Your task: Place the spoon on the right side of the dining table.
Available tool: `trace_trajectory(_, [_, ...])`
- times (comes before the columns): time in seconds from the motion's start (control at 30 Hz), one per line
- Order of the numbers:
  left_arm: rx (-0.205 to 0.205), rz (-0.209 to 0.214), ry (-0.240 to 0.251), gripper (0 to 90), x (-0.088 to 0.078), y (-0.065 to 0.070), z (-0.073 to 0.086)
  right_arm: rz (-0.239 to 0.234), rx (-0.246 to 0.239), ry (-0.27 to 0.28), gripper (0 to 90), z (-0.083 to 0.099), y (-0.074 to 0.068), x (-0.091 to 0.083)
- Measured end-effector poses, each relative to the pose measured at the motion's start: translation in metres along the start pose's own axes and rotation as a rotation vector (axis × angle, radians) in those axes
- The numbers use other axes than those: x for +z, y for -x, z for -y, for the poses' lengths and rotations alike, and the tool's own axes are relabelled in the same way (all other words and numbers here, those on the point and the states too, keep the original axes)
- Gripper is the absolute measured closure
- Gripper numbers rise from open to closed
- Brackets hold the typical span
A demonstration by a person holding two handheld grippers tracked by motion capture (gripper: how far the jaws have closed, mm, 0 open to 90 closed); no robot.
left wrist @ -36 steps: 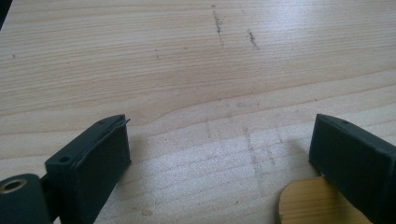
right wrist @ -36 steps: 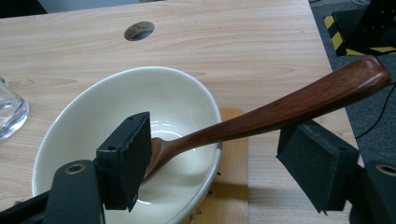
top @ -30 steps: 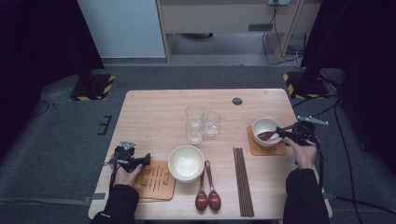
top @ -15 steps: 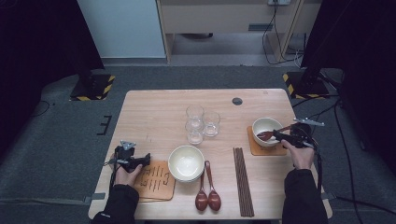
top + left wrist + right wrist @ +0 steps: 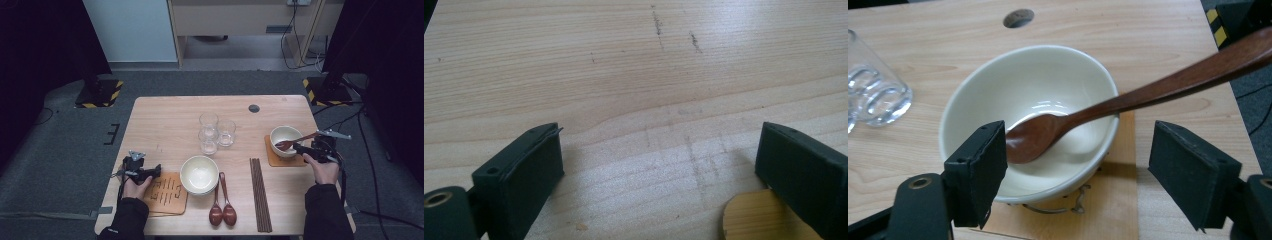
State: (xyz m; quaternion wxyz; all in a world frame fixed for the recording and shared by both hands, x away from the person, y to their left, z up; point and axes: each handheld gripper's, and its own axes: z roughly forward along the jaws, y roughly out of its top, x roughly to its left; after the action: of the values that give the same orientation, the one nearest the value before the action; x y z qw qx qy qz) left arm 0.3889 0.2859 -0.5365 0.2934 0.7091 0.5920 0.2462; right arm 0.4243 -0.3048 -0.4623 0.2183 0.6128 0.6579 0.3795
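Observation:
A cream bowl (image 5: 281,134) stands on a wooden coaster (image 5: 274,158) at the table's right. A brown wooden spoon (image 5: 1128,97) lies in this bowl (image 5: 1048,85), its handle leaning over the rim to the upper right. My right gripper (image 5: 303,148) is open just in front of that bowl, and in the right gripper view its jaws (image 5: 1088,165) stand wide on either side of the spoon without pressing on it. My left gripper (image 5: 157,170) rests low at the table's left. It is open (image 5: 659,160) over bare wood, with the edge of a wooden coaster (image 5: 759,220) by its right jaw.
A second cream bowl (image 5: 199,174) sits front centre beside a slotted wooden coaster (image 5: 167,192). Two brown spoons (image 5: 222,210) and dark chopsticks (image 5: 260,192) lie near the front edge. Three glasses (image 5: 215,131) cluster mid-table. A cable hole (image 5: 254,108) marks the far side.

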Motion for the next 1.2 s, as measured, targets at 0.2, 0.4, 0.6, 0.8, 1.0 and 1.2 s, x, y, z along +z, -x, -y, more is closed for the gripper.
trace_trajectory(0.2, [-0.005, -0.006, 0.0, 4.0, -0.001, -0.004, 0.001, -0.019, -0.009, 0.047, 26.3, -0.01, -0.006, -0.01])
trace_trajectory(0.4, [-0.01, -0.01, 0.0, 3.9, -0.001, -0.006, 0.001, -0.007, -0.021, 0.06, 28.2, -0.02, -0.007, -0.008])
trace_trajectory(0.6, [-0.008, -0.011, 0.0, 3.8, -0.001, -0.006, 0.001, 0.014, -0.03, 0.077, 28.8, -0.029, -0.004, -0.003])
trace_trajectory(0.8, [-0.008, -0.01, -0.001, 3.3, -0.001, -0.006, 0.001, 0.015, -0.035, 0.074, 29.4, -0.033, -0.002, 0.005])
trace_trajectory(1.0, [-0.008, -0.01, -0.001, 3.3, -0.001, -0.006, 0.001, 0.012, -0.053, 0.07, 29.7, -0.033, -0.003, 0.013])
trace_trajectory(1.2, [-0.008, -0.01, -0.001, 3.3, -0.001, -0.006, 0.001, 0.021, -0.051, 0.047, 29.5, -0.036, -0.003, 0.022])
